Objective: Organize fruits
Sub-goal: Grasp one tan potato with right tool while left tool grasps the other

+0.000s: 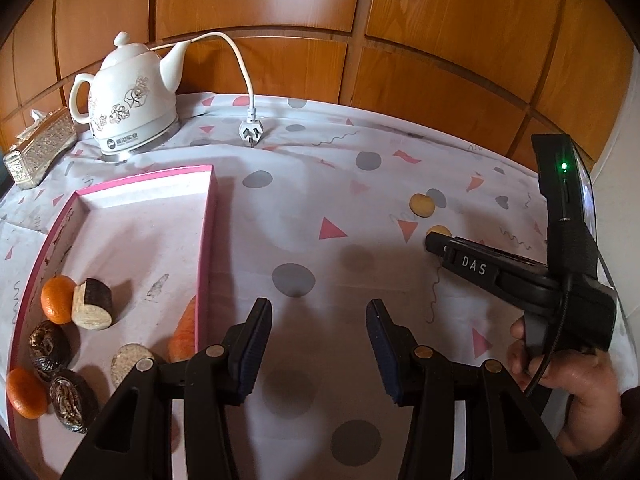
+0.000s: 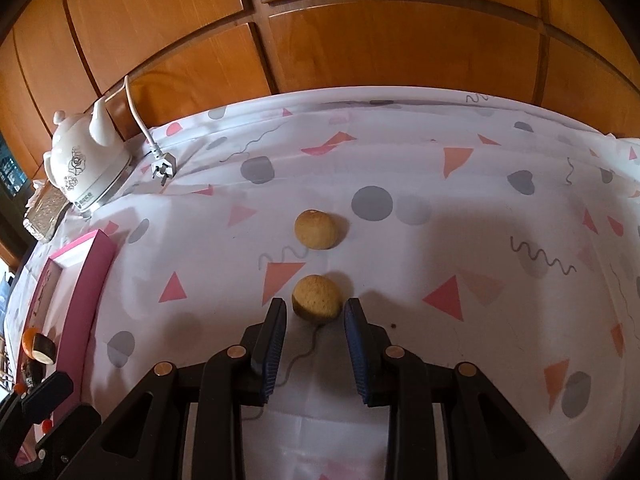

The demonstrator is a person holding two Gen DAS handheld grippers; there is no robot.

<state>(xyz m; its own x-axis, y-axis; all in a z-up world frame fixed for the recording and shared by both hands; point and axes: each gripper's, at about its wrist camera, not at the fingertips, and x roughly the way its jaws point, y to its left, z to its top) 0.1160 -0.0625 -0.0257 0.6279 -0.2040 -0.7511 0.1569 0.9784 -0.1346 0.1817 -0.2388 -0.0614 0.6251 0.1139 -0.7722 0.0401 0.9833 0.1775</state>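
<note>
Right wrist view shows the right gripper with its blue-padded fingers set narrowly apart, the tips flanking the near side of a small tan fruit on the tablecloth. The pads do not look to be pressing it yet; daylight shows on both sides. A second tan fruit of the same kind lies just beyond it, apart from the first.

Both look light, round and dry-skinned, probably firm enough for a gentle pinch across the widest part. Being round, one could roll away if only one pad touches first, so a square, centred squeeze seems wise.

Left of them the pink box lies open, with oranges, dark wrinkled fruits and cut brown-and-cream pieces gathered at its near end. An orange-coloured thing sits against the box wall, half hidden by it. The left gripper hangs over bare cloth with nothing between its moderately spread fingers.

Further back stand a white kettle, its loose plug and a tissue box. The near end of the box is cut off by the gripper body.
</note>
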